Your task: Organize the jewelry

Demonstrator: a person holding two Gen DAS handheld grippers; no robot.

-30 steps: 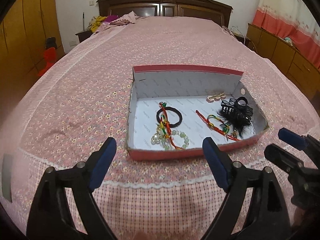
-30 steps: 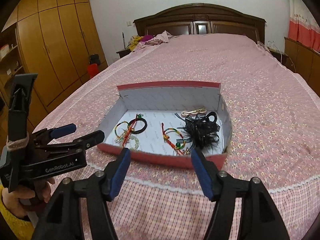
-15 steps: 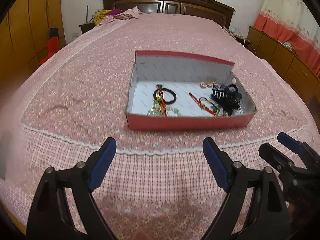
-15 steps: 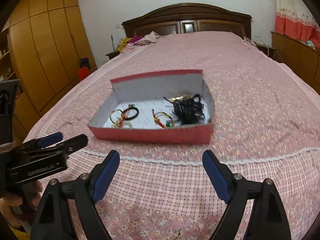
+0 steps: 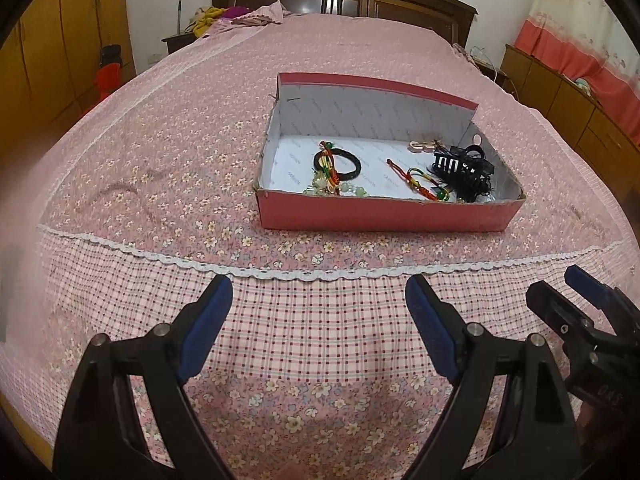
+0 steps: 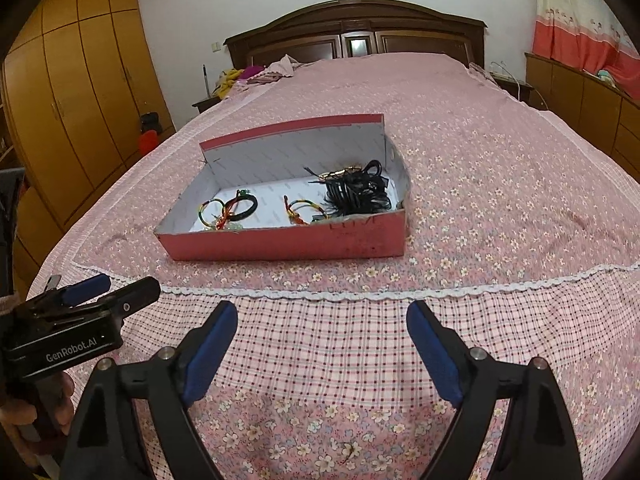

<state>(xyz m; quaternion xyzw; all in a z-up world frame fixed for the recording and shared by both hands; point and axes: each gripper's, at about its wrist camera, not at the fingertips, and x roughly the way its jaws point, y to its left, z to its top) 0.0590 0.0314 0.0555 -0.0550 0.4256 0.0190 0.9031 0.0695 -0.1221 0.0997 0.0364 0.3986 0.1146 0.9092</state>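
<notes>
A red cardboard box (image 5: 384, 216) with a white inside sits on the pink floral bedspread; it also shows in the right wrist view (image 6: 288, 242). Inside lie a black hair tie (image 5: 348, 162), a red-yellow-green cord bracelet (image 5: 420, 180), a pale bead bracelet (image 5: 320, 188), a black claw clip with feathers (image 5: 460, 170) and a gold hair clip (image 5: 422, 145). My left gripper (image 5: 318, 312) is open and empty, well short of the box. My right gripper (image 6: 322, 338) is open and empty, also short of the box, and shows at the right edge of the left view (image 5: 568, 300).
The bed runs back to a dark wooden headboard (image 6: 356, 36). Yellow wardrobes (image 6: 72, 92) stand at the left, low cabinets (image 5: 560, 96) and a red-white curtain at the right. Clothes (image 5: 228, 16) lie near the headboard's left.
Both grippers have pulled back from the box toward the foot of the bed. The box now sits farther off. Both stay open and empty.
</notes>
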